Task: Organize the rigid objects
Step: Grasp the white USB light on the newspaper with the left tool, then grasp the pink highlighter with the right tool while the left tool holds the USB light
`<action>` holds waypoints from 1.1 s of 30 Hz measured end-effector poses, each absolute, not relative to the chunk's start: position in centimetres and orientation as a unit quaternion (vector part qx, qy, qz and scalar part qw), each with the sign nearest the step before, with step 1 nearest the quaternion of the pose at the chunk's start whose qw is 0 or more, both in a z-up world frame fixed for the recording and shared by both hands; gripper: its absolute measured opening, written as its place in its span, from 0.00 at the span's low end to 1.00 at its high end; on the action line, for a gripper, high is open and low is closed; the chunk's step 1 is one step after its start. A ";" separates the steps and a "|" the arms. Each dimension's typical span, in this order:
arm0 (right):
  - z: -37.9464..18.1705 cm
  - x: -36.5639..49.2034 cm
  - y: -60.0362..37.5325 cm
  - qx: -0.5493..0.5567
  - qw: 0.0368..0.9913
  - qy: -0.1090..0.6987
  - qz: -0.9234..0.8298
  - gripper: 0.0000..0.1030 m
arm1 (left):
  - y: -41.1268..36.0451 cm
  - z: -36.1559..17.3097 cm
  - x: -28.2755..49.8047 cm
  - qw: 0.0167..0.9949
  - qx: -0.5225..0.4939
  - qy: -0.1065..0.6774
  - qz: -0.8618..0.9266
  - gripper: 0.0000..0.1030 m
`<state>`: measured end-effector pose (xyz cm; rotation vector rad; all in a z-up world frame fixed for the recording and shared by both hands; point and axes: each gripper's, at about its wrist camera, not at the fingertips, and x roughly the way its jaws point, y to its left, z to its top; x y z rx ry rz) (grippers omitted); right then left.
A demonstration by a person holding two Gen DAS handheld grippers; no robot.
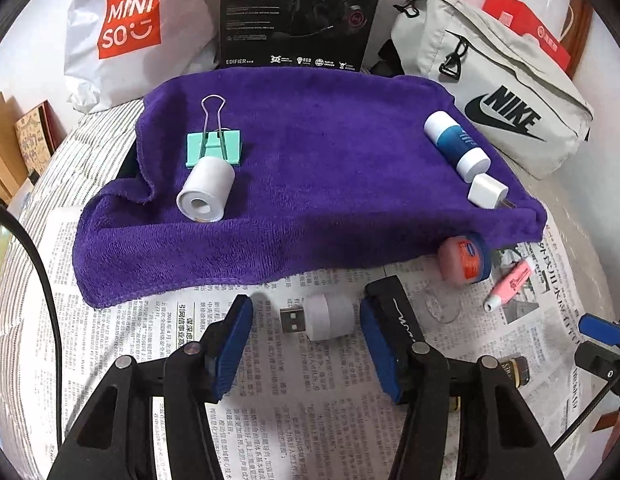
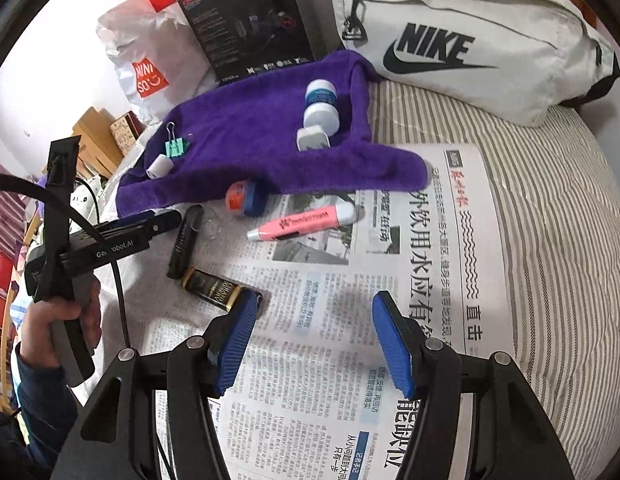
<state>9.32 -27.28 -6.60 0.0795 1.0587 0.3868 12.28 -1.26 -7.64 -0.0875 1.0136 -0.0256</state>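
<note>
My left gripper (image 1: 306,320) is open around a small white USB plug (image 1: 318,317) lying on the newspaper (image 1: 290,400); the jaws do not touch it. On the purple towel (image 1: 310,184) lie a green binder clip (image 1: 213,142), a white roll (image 1: 206,190), a blue-white tube (image 1: 456,146) and a white charger (image 1: 487,191). A Vaseline tin (image 1: 466,258) and a pink pen (image 1: 508,285) lie at the towel's right edge. My right gripper (image 2: 314,336) is open and empty over the newspaper (image 2: 350,360), near a black-gold box (image 2: 214,290).
A black flat stick (image 2: 186,242) lies left of the pink pen (image 2: 302,222). A white Nike bag (image 1: 498,92), a black Edifier box (image 1: 298,12) and a Miniso bag (image 1: 130,28) stand behind the towel. The striped bedspread (image 2: 550,240) lies under all.
</note>
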 end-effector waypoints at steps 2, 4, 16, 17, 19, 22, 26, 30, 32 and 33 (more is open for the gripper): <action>-6.8 9.4 -27.3 0.040 0.843 0.503 0.185 0.58 | -1.1 -7.6 12.3 0.875 -0.045 0.482 -0.012 0.41; -7.0 9.4 -27.3 0.040 0.842 0.505 0.184 0.58 | -1.0 -7.6 12.2 0.874 -0.053 0.482 -0.019 0.36; -7.1 10.1 -26.4 0.037 0.842 0.505 0.186 0.58 | -0.5 -7.1 11.5 0.875 -0.049 0.480 -0.039 0.34; -7.0 10.3 -26.3 0.038 0.843 0.504 0.187 0.58 | -0.3 -7.0 11.4 0.876 -0.048 0.479 -0.038 0.34; -7.0 10.8 -26.1 0.042 0.844 0.500 0.190 0.58 | 0.0 -6.9 11.4 0.875 -0.047 0.480 -0.037 0.34; -7.6 12.0 -25.2 0.028 0.845 0.500 0.190 0.58 | 0.6 -7.0 11.2 0.874 -0.049 0.482 -0.035 0.34; -8.7 13.3 -24.5 -0.001 0.842 0.508 0.180 0.58 | 0.8 -7.2 11.2 0.872 -0.046 0.486 -0.036 0.34; -9.3 14.2 -24.4 -0.026 0.844 0.506 0.176 0.58 | 1.0 -7.5 11.2 0.871 -0.047 0.487 -0.041 0.34; -9.5 14.6 -24.3 -0.047 0.845 0.501 0.181 0.63 | 1.0 -7.7 11.3 0.870 -0.047 0.489 -0.045 0.34; -9.6 14.9 -24.3 -0.057 0.846 0.499 0.179 0.73 | 1.0 -7.7 11.2 0.870 -0.047 0.488 -0.045 0.34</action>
